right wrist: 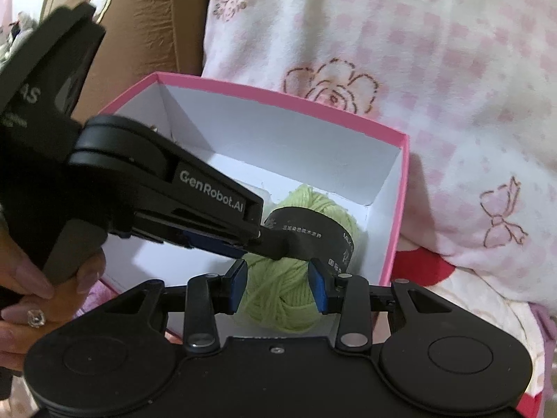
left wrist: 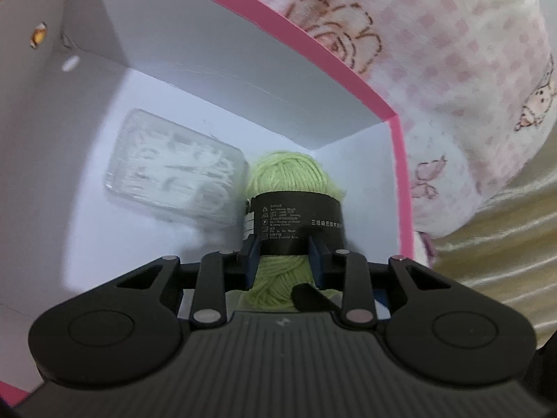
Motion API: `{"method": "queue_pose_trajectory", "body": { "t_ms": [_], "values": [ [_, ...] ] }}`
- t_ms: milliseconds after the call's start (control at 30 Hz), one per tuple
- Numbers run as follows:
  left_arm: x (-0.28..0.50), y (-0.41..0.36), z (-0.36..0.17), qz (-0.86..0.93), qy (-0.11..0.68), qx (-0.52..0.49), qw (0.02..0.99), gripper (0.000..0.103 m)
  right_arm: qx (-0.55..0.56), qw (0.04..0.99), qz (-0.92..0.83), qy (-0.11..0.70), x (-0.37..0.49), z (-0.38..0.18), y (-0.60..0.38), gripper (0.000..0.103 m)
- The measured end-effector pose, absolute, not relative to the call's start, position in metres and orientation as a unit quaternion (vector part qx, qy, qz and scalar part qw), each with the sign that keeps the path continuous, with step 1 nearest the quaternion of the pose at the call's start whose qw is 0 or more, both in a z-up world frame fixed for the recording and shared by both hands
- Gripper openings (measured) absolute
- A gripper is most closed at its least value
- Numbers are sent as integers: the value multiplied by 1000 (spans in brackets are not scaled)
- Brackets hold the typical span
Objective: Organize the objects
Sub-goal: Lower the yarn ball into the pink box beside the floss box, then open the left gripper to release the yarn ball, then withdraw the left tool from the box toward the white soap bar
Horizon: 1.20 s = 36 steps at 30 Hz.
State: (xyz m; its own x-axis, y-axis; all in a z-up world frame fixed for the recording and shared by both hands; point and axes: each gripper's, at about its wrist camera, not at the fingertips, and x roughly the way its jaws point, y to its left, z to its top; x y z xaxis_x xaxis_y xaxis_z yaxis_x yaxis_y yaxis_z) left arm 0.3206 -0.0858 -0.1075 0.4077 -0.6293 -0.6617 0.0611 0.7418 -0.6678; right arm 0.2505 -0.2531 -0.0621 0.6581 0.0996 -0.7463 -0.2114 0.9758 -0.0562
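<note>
The green yarn skein sits inside the pink-rimmed white box, in the corner by the pink edge, and both grippers are on it at once. Its long axis runs away from the left wrist camera — one rounded end points toward the box's far corner, the other back toward the gripper, and the black paper band wraps crosswise around the middle. The left gripper is pinching the skein right at that band, blue pads drawn in tight against the wool on both sides. From the right wrist view the same skein runs from low near the camera up and away into the box, the band angled across it; the right gripper has its blue pads pressed on the near end, squeezing the wool between them. The left gripper reaches in from the left of this view, with a hand wearing a ring on its handle. Beside the skein lies a clear plastic case, flat on the box floor, just next to the wool — its pale contents are blurred and I cannot make them out. The small print on the band is too fine to read. The skein's underside is hidden by the gripper bodies, and the box's near wall is cut off below. A pink-checked floral blanket fills the background.
</note>
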Motion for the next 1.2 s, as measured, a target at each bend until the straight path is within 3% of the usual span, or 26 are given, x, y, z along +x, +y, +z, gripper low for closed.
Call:
{"method": "queue_pose_trajectory", "body": {
  "t_ms": [233, 333, 633, 1033, 1200],
  "values": [
    [326, -94, -99, -231, 506, -255, 791, 30, -56, 910, 68, 405, 242, -52, -258, 44],
    [321, -86, -89, -229, 515, -247, 788, 41, -46, 910, 70, 406, 238, -46, -260, 44],
    [286, -65, -38, -201, 520, -182, 810, 57, -22, 916, 79, 393, 211, -19, -258, 48],
    [226, -34, 33, -196, 508, -135, 828, 67, -17, 915, 81, 396, 176, 22, -247, 55],
    [201, -20, 53, -200, 506, -132, 828, 70, -15, 916, 84, 392, 156, 41, -240, 79]
  ]
}}
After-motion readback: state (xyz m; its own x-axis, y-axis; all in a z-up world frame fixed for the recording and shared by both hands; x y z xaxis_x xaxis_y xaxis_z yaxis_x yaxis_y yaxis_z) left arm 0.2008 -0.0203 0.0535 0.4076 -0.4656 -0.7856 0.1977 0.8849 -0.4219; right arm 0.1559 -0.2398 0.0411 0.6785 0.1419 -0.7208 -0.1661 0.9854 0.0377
